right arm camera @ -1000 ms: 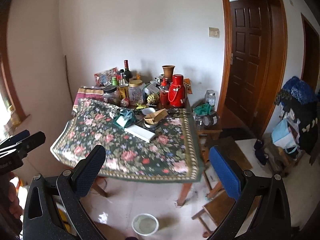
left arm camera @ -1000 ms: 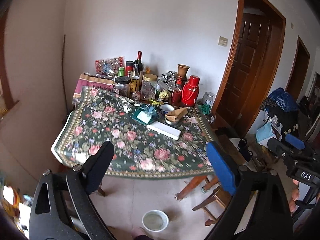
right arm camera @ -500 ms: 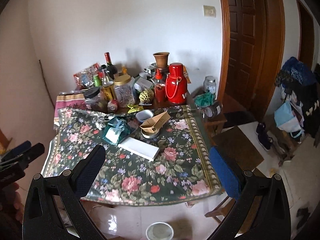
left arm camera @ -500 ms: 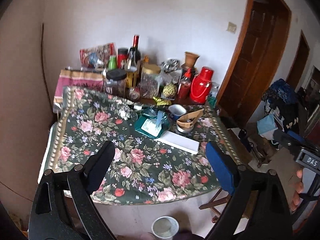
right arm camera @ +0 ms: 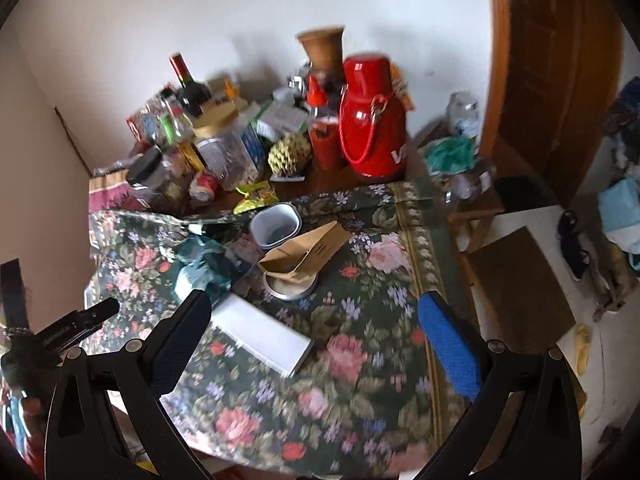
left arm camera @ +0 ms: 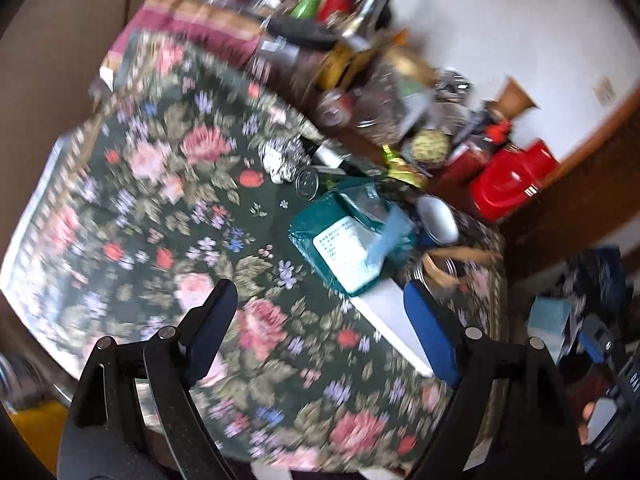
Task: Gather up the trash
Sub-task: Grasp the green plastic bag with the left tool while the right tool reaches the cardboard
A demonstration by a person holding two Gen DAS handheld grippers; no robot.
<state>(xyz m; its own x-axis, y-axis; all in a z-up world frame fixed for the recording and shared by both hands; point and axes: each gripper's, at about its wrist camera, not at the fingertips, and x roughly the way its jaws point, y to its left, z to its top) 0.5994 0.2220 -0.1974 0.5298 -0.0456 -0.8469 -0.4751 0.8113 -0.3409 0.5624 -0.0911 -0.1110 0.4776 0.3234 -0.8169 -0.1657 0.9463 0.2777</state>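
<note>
On the table's floral cloth [right arm camera: 360, 360], toward its middle, the trash is lying in a loose cluster: one crumpled teal plastic bag [left arm camera: 352, 236] with a white printed label, one folded brown paper bag [right arm camera: 304, 252] resting on a round metal lid [right arm camera: 290, 286], one crushed ball of foil [left arm camera: 282, 156], and one yellow-green wrapper [right arm camera: 256, 194] near the cloth's far edge. One flat white box [right arm camera: 262, 334] is lying just beside the teal bag, and one blue-rimmed cup [right arm camera: 276, 226] is standing just behind the paper bag.

The left gripper [left arm camera: 320, 328] is hanging above the cloth, pointing steeply down, its jaws spread wide but closing, with nothing between them; its blue pad is covering part of the white box in the left wrist view. The right gripper [right arm camera: 316, 348] is hovering over the near side of the table with jaws spread and empty, one finger hiding a corner of the white box.

Behind the cloth, a crowd of things is standing against the wall: one red thermos [right arm camera: 370, 120], one dark wine bottle [right arm camera: 188, 84], one brown clay pot [right arm camera: 322, 46], one red sauce bottle [right arm camera: 324, 136], and several jars that are overlapping too much to count. The left wrist view is blurring heavily, so labels there are unreadable. A brown door [right arm camera: 560, 60] is being cut off at the right edge.
</note>
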